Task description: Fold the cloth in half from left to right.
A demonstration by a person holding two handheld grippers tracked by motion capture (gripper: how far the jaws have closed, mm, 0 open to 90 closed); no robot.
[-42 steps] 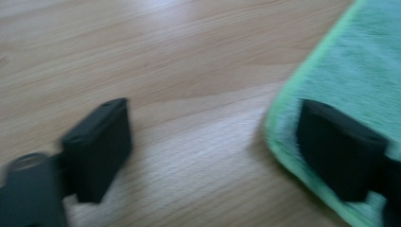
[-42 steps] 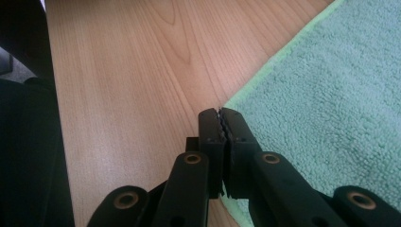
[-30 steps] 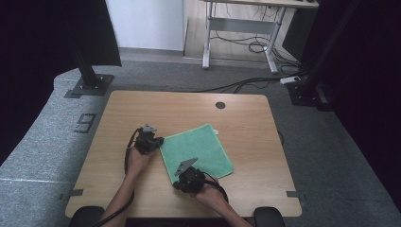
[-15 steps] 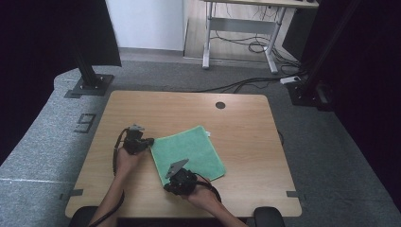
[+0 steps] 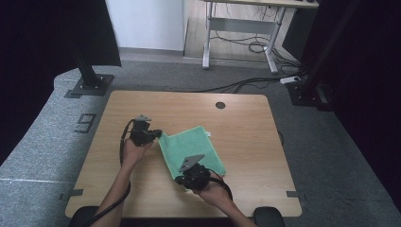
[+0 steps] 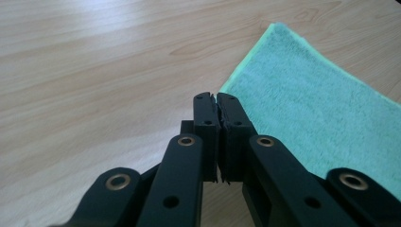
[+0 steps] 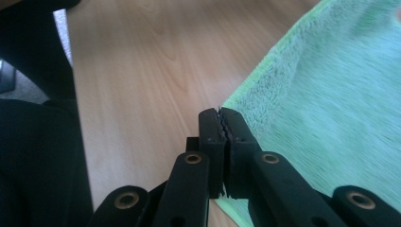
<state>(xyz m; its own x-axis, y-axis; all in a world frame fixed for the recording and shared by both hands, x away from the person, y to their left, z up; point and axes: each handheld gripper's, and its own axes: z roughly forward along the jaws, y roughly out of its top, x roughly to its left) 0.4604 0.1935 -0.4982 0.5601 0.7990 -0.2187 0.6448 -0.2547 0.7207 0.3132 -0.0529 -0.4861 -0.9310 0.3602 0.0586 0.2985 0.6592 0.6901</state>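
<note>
High view: both grippers pinch corners of the green towel [image 5: 191, 150] on the table [image 5: 142, 198]. Left gripper [image 5: 158, 134] and right gripper [image 5: 178, 178] are clamped on its near-left edge, likely starting a fold. Next, carry that edge across evenly.

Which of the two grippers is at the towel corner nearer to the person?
The right gripper, at the green towel's near left corner; the left gripper is at the left corner farther away.

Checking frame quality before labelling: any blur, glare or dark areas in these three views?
High view: sharp; table evenly lit, surroundings very dark. Left gripper view: jaws crisp, soft sheen on the wood at top, green towel slightly soft. Right gripper view: towel smeared by motion blur, a dark shape at left, jaws sharp.
</note>
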